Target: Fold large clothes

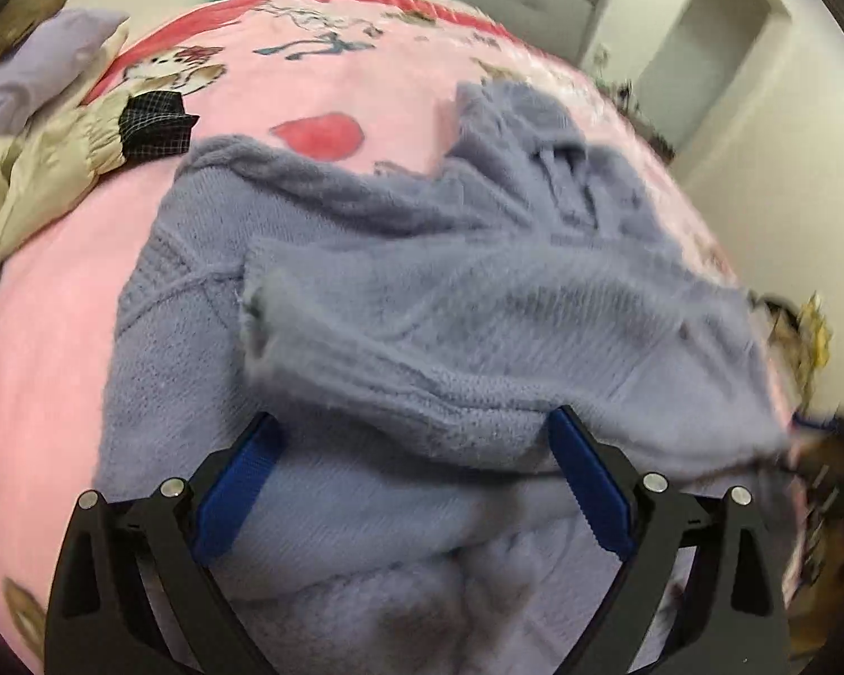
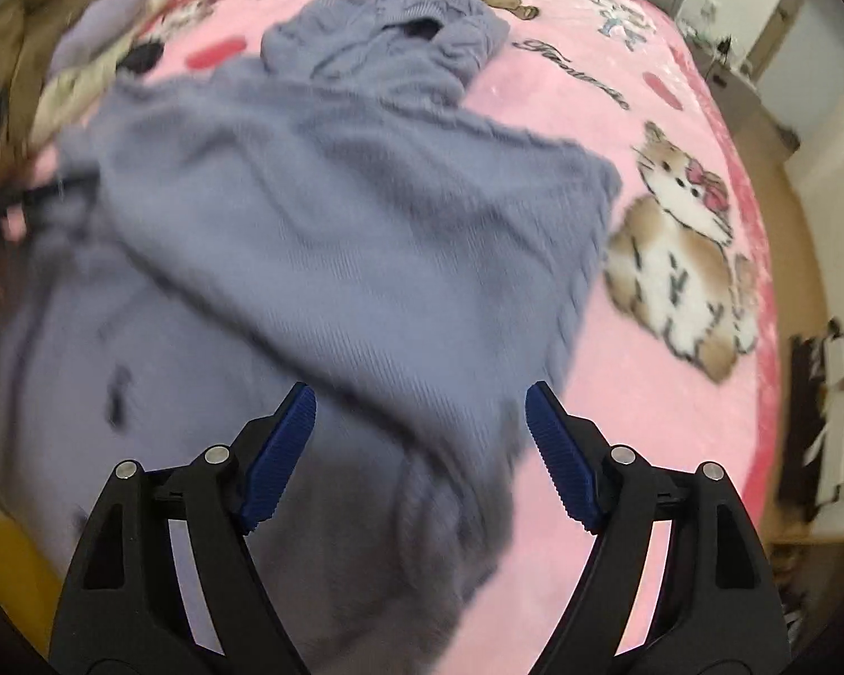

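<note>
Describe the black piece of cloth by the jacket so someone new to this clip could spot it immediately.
Start at the pink cartoon-print blanket covering the bed. At its left edge lies a crumpled beige jacket, above the blue-grey knit sweater. The black checked cloth sits at the jacket's gathered cuff: the only dark, white-gridded fabric there.

Sweater smeared by motion blur, its lower part cut off at the picture's bottom edge, clutter past the bed's right edge too blurred to tell

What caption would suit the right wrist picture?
Open right tongs hover over a blue-grey knitted sweater lying rumpled on a pink cartoon blanket.
</note>
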The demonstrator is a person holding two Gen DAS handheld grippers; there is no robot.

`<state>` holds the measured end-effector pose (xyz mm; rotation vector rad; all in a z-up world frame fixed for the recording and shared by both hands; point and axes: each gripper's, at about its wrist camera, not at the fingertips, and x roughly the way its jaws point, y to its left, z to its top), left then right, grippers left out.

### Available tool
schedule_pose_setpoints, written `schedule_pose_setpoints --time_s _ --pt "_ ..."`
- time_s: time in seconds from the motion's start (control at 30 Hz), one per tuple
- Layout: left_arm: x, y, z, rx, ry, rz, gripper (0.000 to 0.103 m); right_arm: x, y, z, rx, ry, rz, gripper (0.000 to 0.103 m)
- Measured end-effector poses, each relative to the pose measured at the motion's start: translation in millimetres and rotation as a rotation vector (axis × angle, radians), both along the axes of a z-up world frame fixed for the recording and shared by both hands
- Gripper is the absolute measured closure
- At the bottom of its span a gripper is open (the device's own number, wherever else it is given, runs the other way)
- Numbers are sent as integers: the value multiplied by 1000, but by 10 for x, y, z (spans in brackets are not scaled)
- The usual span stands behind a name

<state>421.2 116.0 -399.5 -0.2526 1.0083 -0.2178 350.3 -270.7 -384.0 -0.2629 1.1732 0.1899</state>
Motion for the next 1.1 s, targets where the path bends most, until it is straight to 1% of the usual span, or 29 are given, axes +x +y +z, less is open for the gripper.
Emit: schedule_pose_setpoints --time_s 0.07,0.1,0.13,0.17,0.2,0.23,0.27,0.3,0.33,0.4,0.47,0.53,0.57,0.6,0.63,0.67,0.73,0.8,0.83,0.9,0.97,1.03,1.07,1.1 --pt "-26 36 35 -61 -10 52 14 -40 -18 -76 -49 -29 -11 31" --pt "-15 68 42 -94 -8 85 15 -32 -19 -123 -88 -48 -20 36" --pt "-4 75 42 -100 -8 98 18 -23 -10 -151 -125 -65 -29 50" --pt "16 67 33 -93 -5 103 21 -4 -9 -184 -150 -75 -39 57" --pt "48 45 9 -66 8 104 29 20 -16 -220 -150 -78 -48 65" --pt "80 10 -23 -25 22 98 42 49 -25 -241 -127 -77 -61 68" --pt "107 -27 -57 19 34 93 46 71 -35 -252 -118 -84 -79 69" --pt "127 -58 -73 42 39 86 51 73 -45 -258 -112 -90 -90 70" --pt "134 -69 -69 48 35 86 56 74 -59 -253 -108 -98 -99 72" --pt "140 -107 -36 52 30 98 63 59 -55 -206 -117 -112 -104 74" --pt "139 -136 -17 69 24 115 66 44 -72 -157 -122 -119 -108 75" --pt "120 -162 9 75 5 131 73 50 -128 -71 -101 -123 -112 76" --pt "107 -182 33 74 -4 138 76 54 -165 -7 -78 -130 -113 76" --pt "86 -196 71 68 -18 142 81 63 -210 58 -56 -138 -119 76" --pt "62 -210 107 62 -32 146 83 82 -274 147 -38 -147 -133 80" --pt "25 -232 159 58 -57 149 84 102 -332 201 -23 -149 -143 83" --pt "-36 -297 248 59 -102 142 84 158 -495 241 -17 -133 -194 83" --pt "-54 -366 203 64 -83 112 84 190 -608 151 -24 -102 -227 83" --pt "-54 -374 158 63 -67 108 84 200 -670 47 -10 -65 -243 86" --pt "-50 -377 44 88 -33 108 84 187 -721 -95 -2 -28 -257 86" --pt "-55 -379 -59 119 -14 90 84 131 -713 -236 -59 -26 -263 85" --pt "-63 -419 -103 150 -11 56 84 78 -721 -332 -105 -35 -289 84" --pt "-67 -445 -87 165 -18 38 84 54 -741 -324 -112 -52 -312 84" --pt "-70 -469 -49 169 -30 21 84 33 -758 -244 -108 -90 -342 84"
